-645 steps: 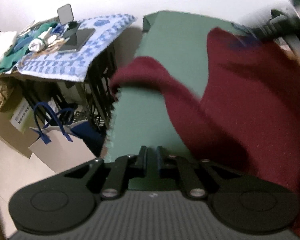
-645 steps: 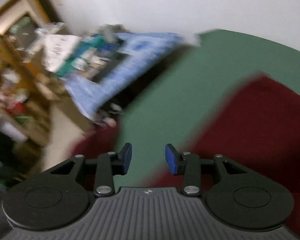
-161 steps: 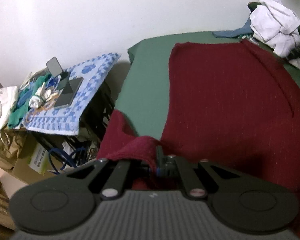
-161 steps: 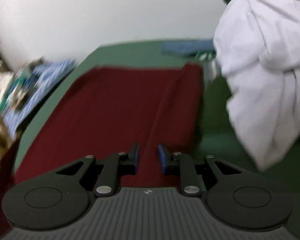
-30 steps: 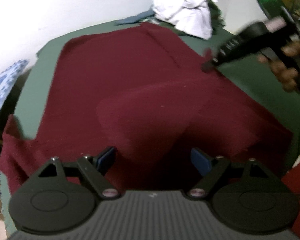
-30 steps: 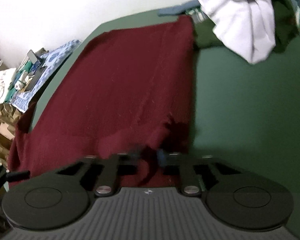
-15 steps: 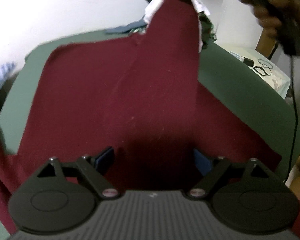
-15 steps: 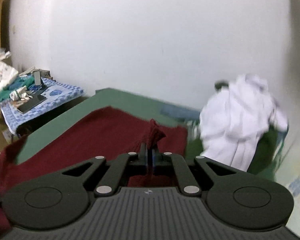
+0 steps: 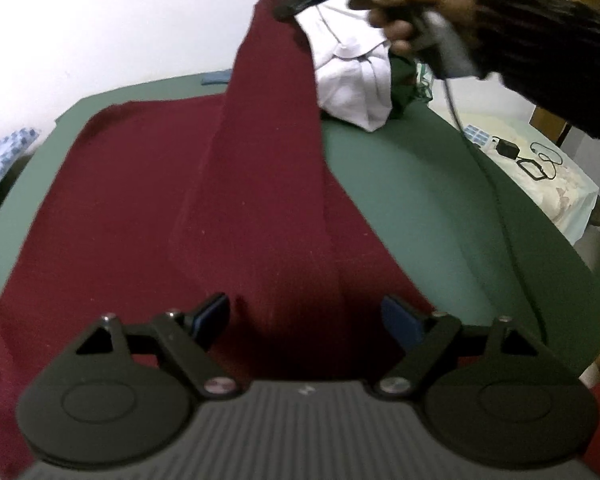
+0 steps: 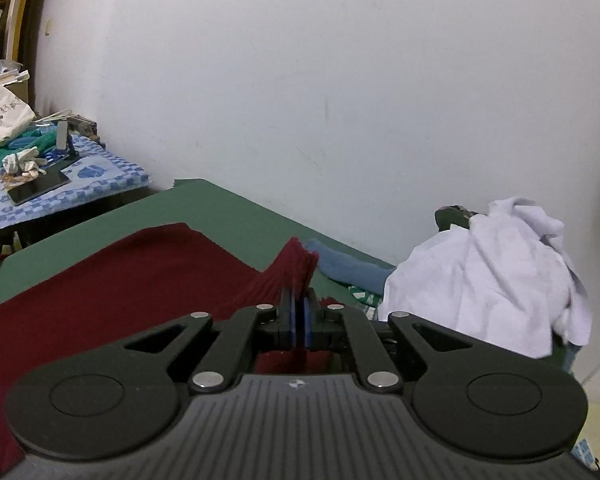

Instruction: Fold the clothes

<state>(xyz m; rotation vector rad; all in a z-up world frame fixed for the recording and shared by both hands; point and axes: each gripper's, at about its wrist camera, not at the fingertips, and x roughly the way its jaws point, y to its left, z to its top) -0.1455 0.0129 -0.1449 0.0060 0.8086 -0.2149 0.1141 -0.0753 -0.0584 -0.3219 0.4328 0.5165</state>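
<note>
- The maroon garment [image 9: 148, 216] lies spread over the green counter [image 9: 420, 184], with one strip of it pulled up off the surface into a taut ridge
- The right hand-held gripper [image 10: 299, 320] has its blue pads pressed together on a bunched tip of the maroon cloth, held high above the counter; the left wrist view shows the person's hand [image 9: 412, 8] carrying it near the top of the frame
- The left hand-held gripper [image 9: 306, 318] hovers low over the near part of the garment with its fingers spread wide and nothing between them
- Risk: only a small tuft is pinched, so in my judgement the cloth could slip out under its own weight if the lift goes on or jerks
- Risk: with the near part not pinned, pulling the raised strip across could drag the whole garment and wrinkle it instead of making a clean crease
- Risk: the white clothing pile [image 10: 488, 280] sits just beside the raised strip, so a swing that way could snag or topple it
- Part of the garment hangs over the counter's left edge and could pull more cloth off
</note>
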